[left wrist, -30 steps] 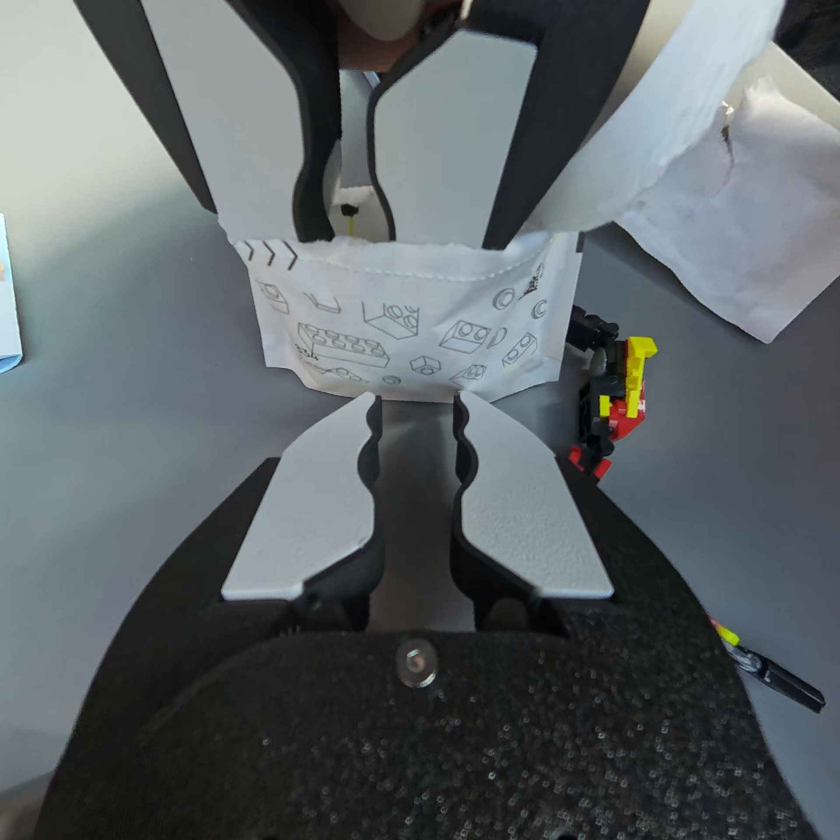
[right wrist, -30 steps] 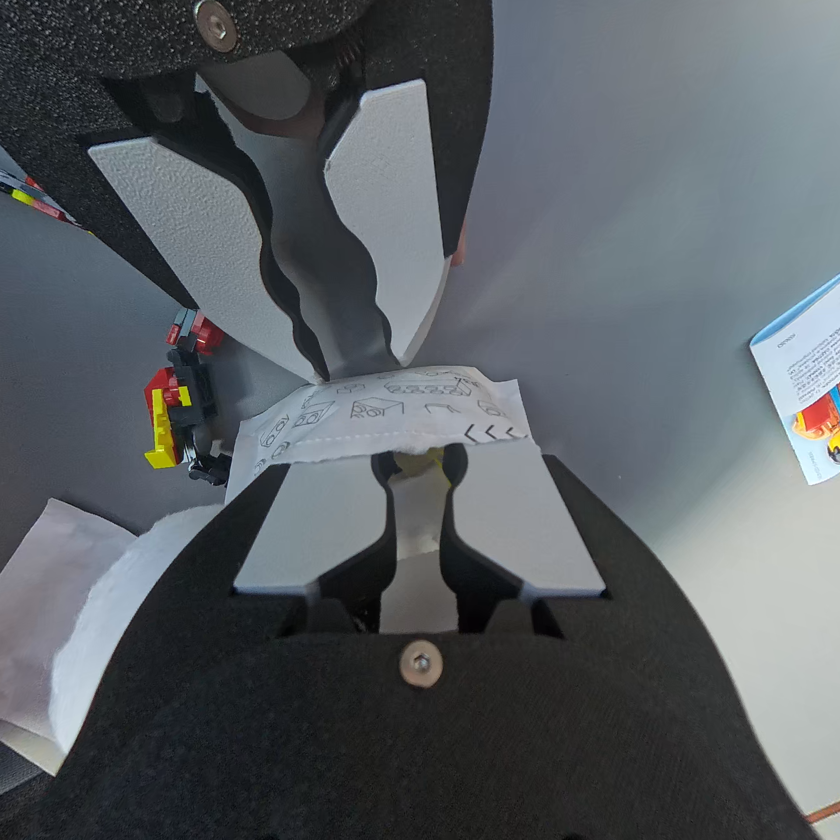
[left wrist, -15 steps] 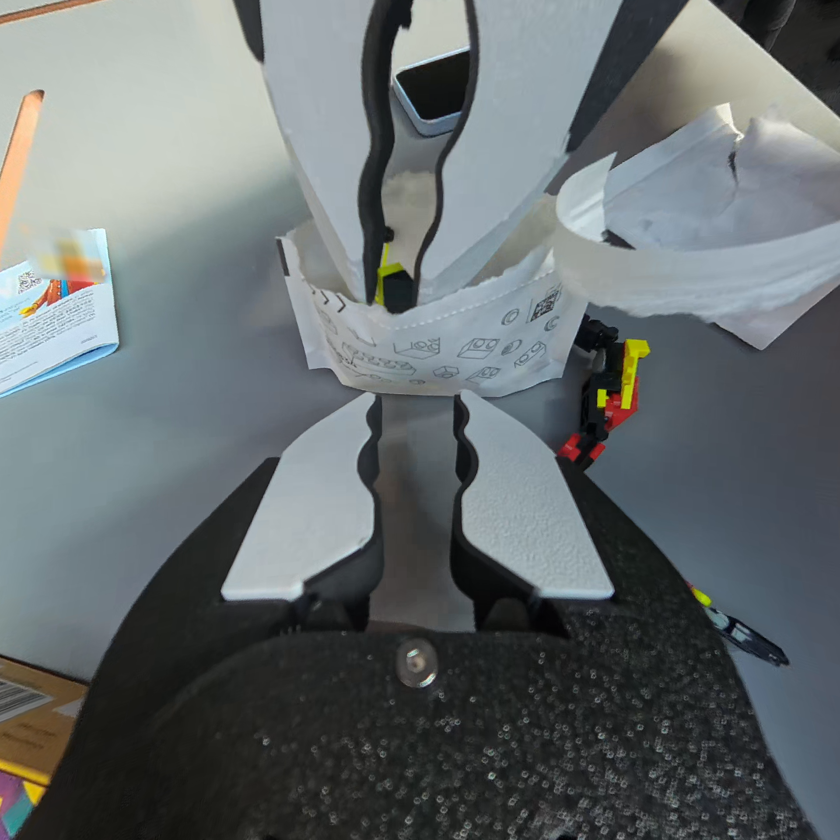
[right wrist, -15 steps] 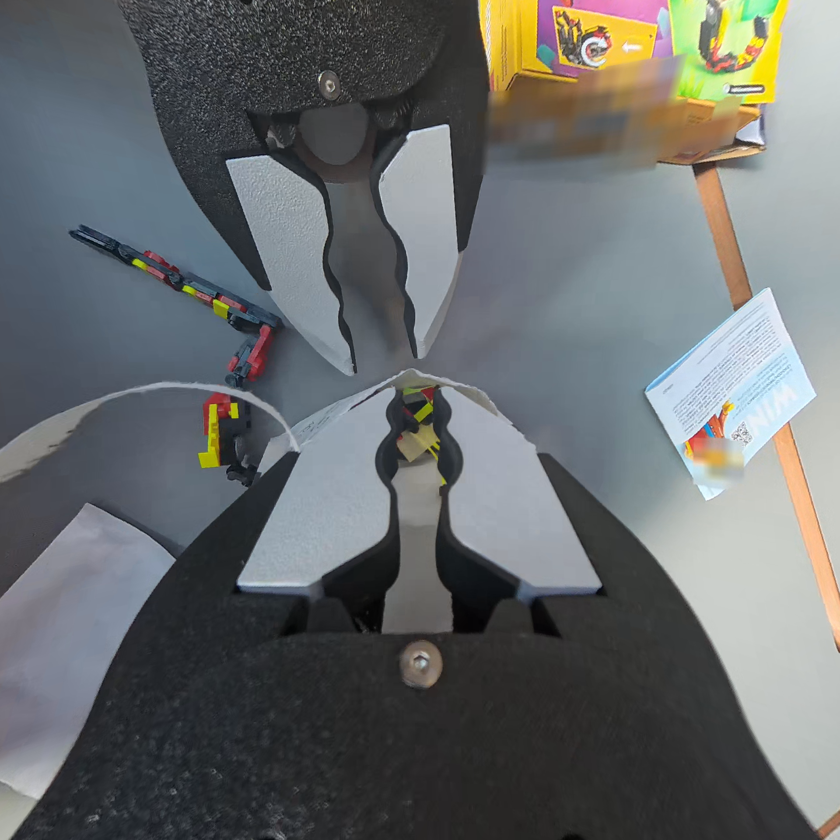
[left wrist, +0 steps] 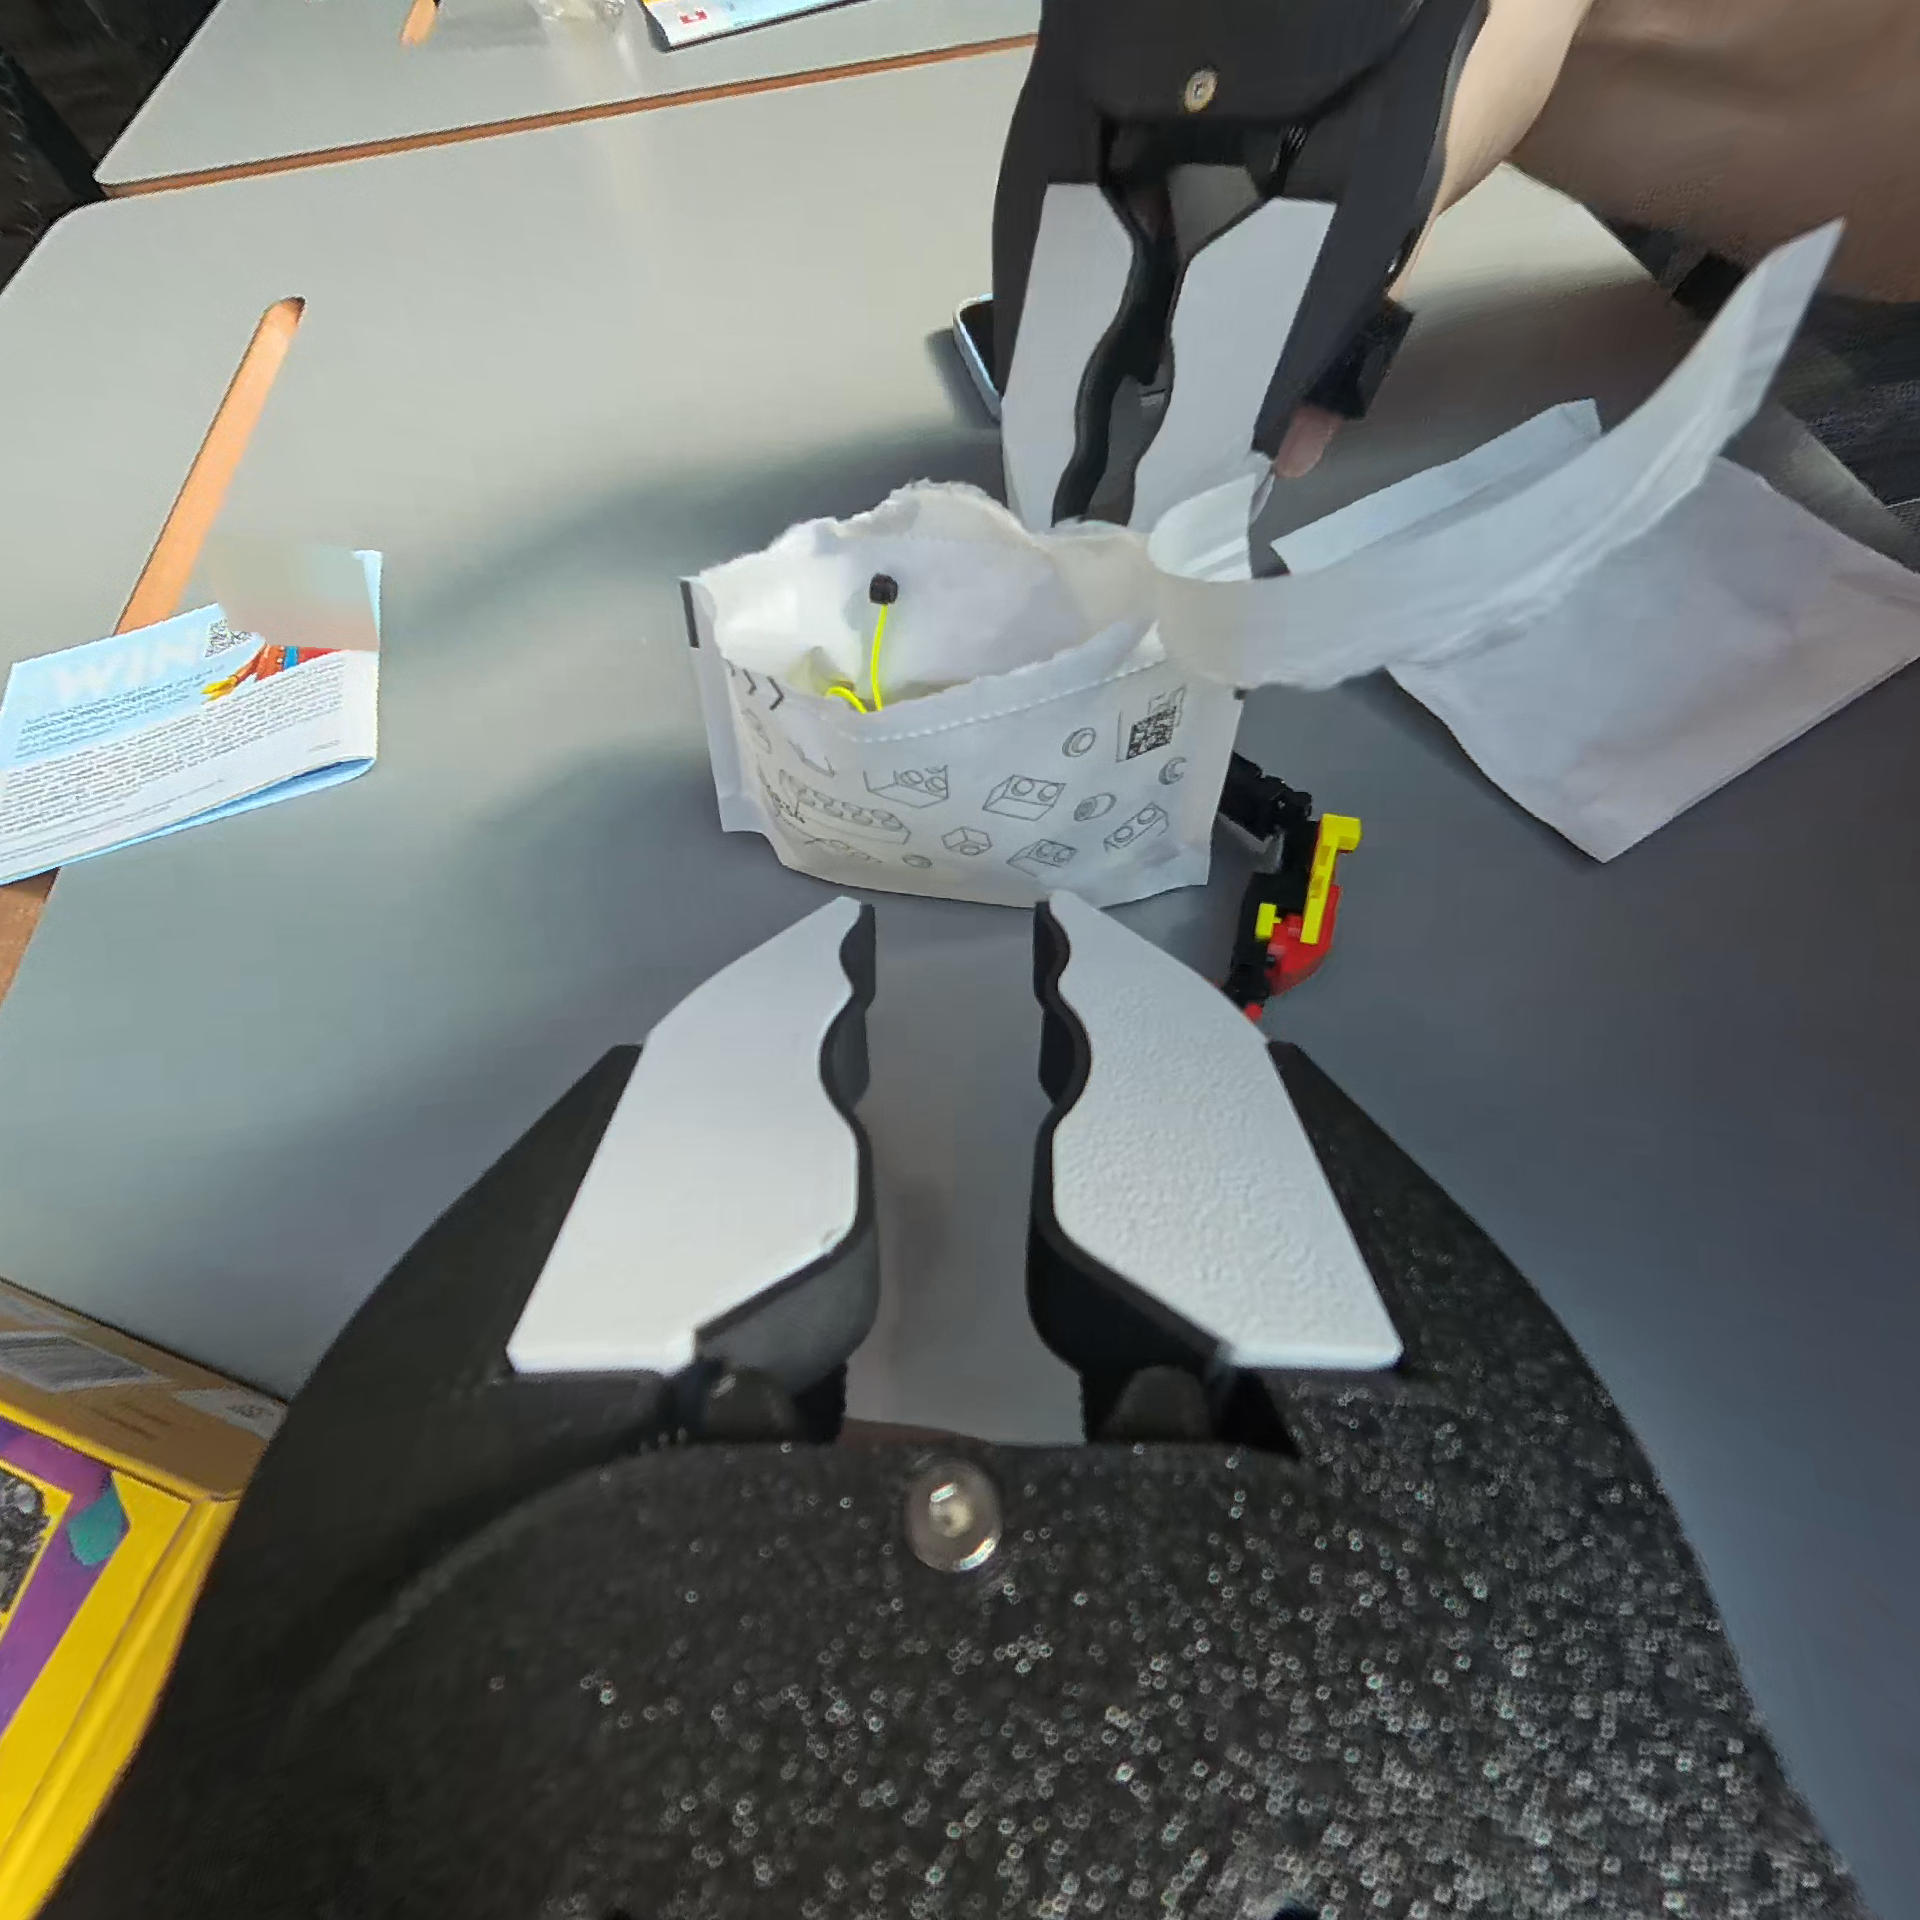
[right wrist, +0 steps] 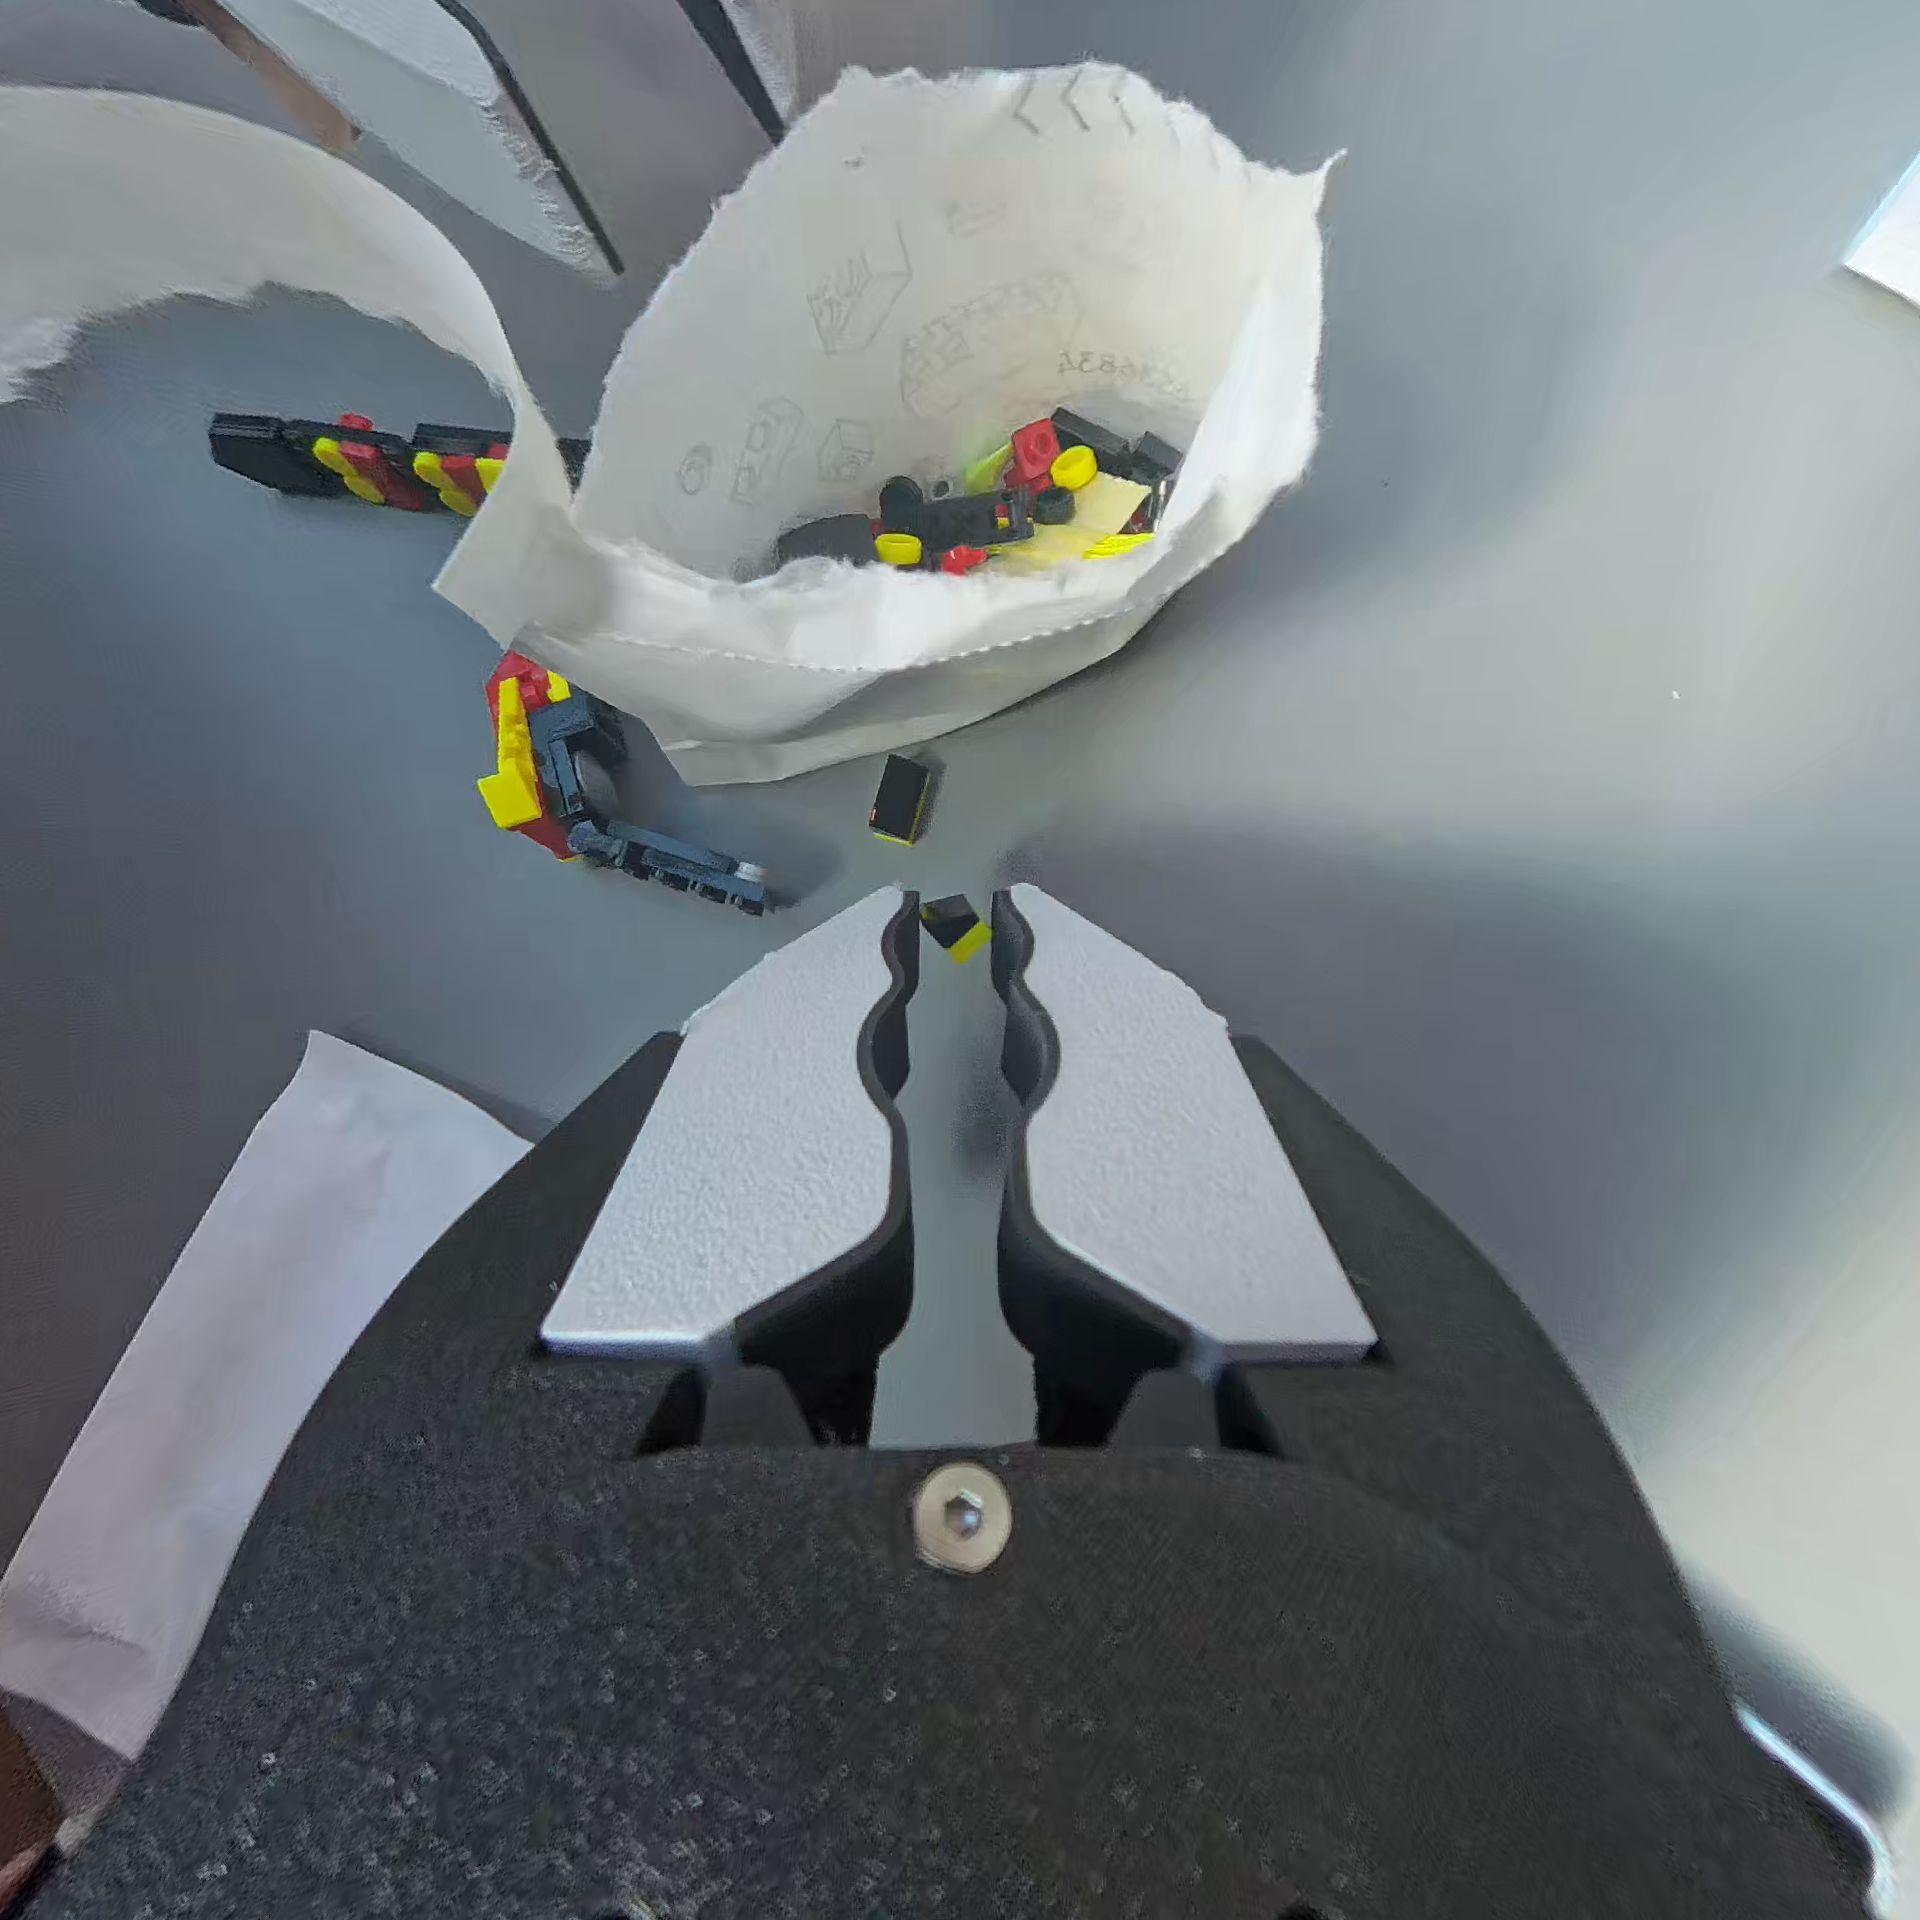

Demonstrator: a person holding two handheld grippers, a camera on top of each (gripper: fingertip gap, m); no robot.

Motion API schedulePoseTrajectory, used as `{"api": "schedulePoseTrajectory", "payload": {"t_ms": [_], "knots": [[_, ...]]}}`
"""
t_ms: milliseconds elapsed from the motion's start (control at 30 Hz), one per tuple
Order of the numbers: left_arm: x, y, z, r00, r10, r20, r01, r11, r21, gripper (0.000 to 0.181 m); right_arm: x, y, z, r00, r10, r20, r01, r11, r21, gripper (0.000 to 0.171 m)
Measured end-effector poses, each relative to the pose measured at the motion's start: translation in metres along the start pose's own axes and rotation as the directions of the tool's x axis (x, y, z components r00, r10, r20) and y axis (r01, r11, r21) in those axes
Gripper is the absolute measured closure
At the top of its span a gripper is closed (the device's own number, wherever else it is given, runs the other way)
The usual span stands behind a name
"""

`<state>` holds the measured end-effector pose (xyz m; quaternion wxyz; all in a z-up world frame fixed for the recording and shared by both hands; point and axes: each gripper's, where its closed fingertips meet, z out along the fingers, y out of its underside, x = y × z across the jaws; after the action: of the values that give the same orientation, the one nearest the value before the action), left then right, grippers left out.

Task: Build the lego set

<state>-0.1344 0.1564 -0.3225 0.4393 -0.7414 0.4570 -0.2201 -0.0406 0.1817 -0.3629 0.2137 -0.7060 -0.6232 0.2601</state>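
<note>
A white paper bag [left wrist: 987,821] printed with brick drawings stands open on the grey table [left wrist: 520,436]. Several loose black, red and yellow pieces [right wrist: 987,499] lie inside it. My right gripper [right wrist: 956,896] is just outside the bag, shut on a small black-and-yellow piece [right wrist: 956,927]. A second small black piece [right wrist: 902,798] sits between the tips and the bag. My left gripper [left wrist: 954,914] is open and empty, just short of the bag's near side. A partly built black, red and yellow model [left wrist: 1288,904] lies beside the bag.
A torn paper strip [left wrist: 1507,582] curls off the bag's top. An empty white bag [left wrist: 1662,665] lies at the right. A black, red and yellow chain [right wrist: 353,468] lies beyond the model. A blue leaflet [left wrist: 187,717] is at the left, a yellow box [left wrist: 94,1538] at the near left. Left tips to right tips: about 11 centimetres.
My right gripper has come up out of the bag with a small piece between its tips. My left gripper has backed off from the bag. The bag's mouth now gapes open.
</note>
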Motion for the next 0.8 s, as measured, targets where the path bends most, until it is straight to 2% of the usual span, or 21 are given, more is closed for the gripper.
{"api": "schedulePoseTrajectory", "payload": {"t_ms": [167,267,433,633,800], "knots": [[0.021,0.01,0.002,1.0,0.025,-0.008,-0.026,0.998,-0.053,0.161,-0.009,-0.004,0.002,1.0,-0.004,0.014,0.004,1.0,0.02,0.14],[0.015,0.012,0.017,1.0,-0.011,0.004,0.011,0.998,-0.069,0.168,-0.029,-0.022,0.003,0.995,-0.02,0.095,0.012,0.996,0.087,0.154],[-0.011,0.011,0.032,1.0,-0.013,0.019,0.015,0.994,-0.104,0.169,-0.031,-0.042,0.031,0.993,-0.022,0.114,0.014,0.998,0.068,0.154],[-0.033,0.009,0.022,0.999,-0.032,0.042,0.036,0.995,-0.094,0.169,-0.025,-0.054,0.041,0.992,-0.046,0.118,0.039,0.998,0.057,0.154],[-0.033,0.018,-0.009,0.987,-0.046,0.154,0.064,0.992,-0.113,0.168,-0.032,-0.029,0.014,0.982,-0.137,0.132,0.129,0.989,0.067,0.146]]}}
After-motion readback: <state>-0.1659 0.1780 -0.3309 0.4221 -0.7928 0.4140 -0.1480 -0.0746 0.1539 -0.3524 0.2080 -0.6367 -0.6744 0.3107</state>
